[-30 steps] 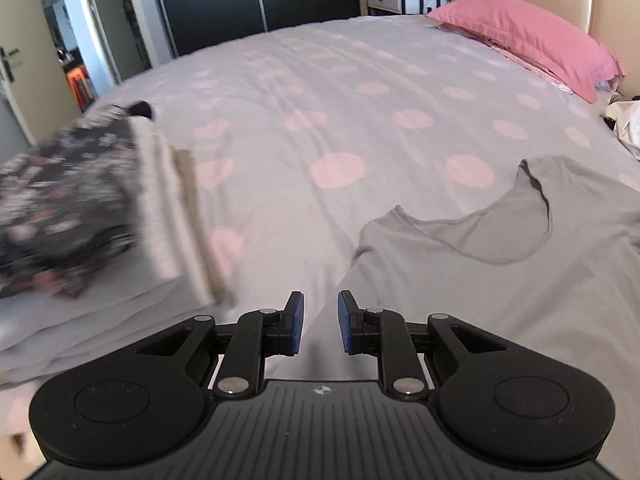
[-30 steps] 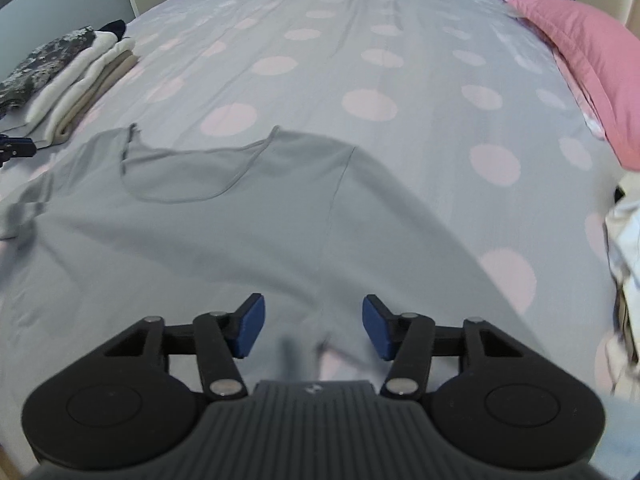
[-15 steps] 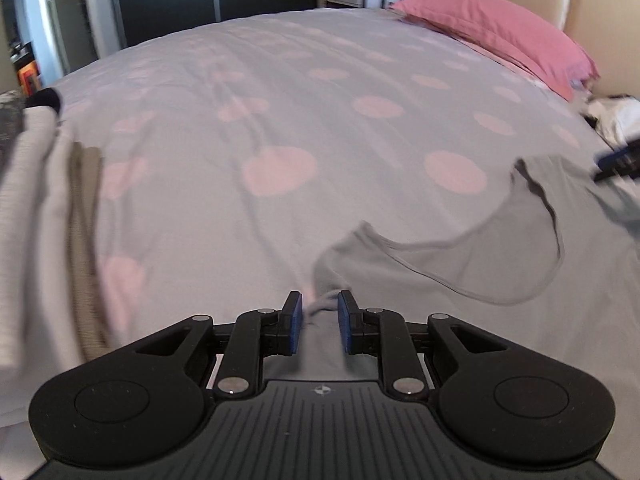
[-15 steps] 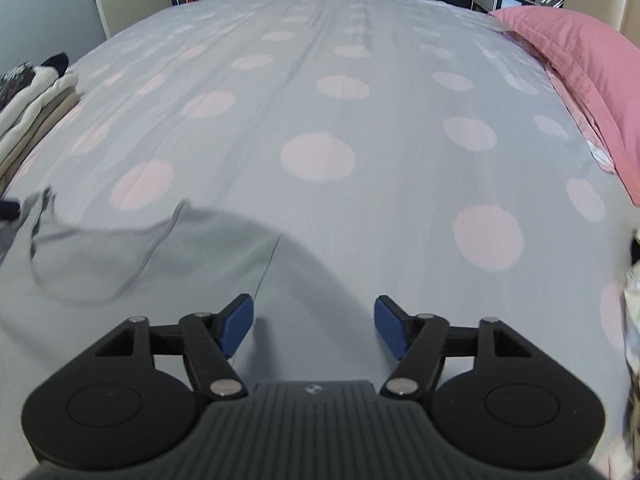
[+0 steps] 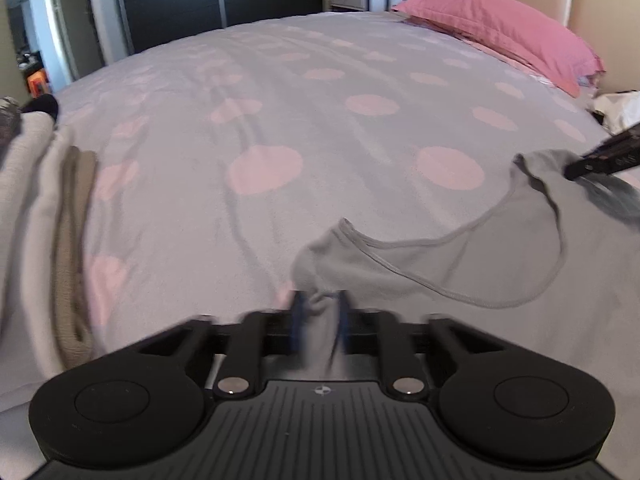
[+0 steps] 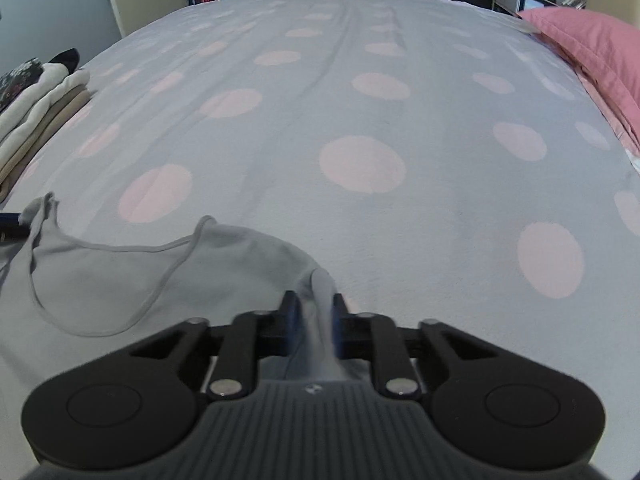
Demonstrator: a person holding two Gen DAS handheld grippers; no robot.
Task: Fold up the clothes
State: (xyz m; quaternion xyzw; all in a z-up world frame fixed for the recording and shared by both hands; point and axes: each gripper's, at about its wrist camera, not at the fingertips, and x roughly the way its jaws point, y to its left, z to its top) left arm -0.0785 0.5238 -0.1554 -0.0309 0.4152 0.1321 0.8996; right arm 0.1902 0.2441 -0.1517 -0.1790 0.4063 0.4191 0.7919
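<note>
A grey T-shirt [image 5: 480, 272] lies flat on the bed, neckline toward the far side. In the left wrist view my left gripper [image 5: 320, 316] is shut on the shirt's shoulder beside the neckline, with a fold of cloth bunched between the blue pads. My right gripper [image 6: 314, 316] has its jaws closing on the other shoulder of the T-shirt [image 6: 120, 280], and grey cloth is pinched between its pads. The right gripper's tip [image 5: 600, 160] also shows at the right edge of the left wrist view.
The bed cover [image 6: 360, 120] is grey with pink dots. A stack of folded clothes [image 5: 40, 220] lies at the left, also seen in the right wrist view [image 6: 36, 104]. A pink pillow [image 5: 500, 36] rests at the headboard, with dark wardrobes beyond the bed.
Both grippers moved down and forward to the shirt's shoulders. The left jaws took cloth between them. The right jaws went from wide open to pinching the cloth.
</note>
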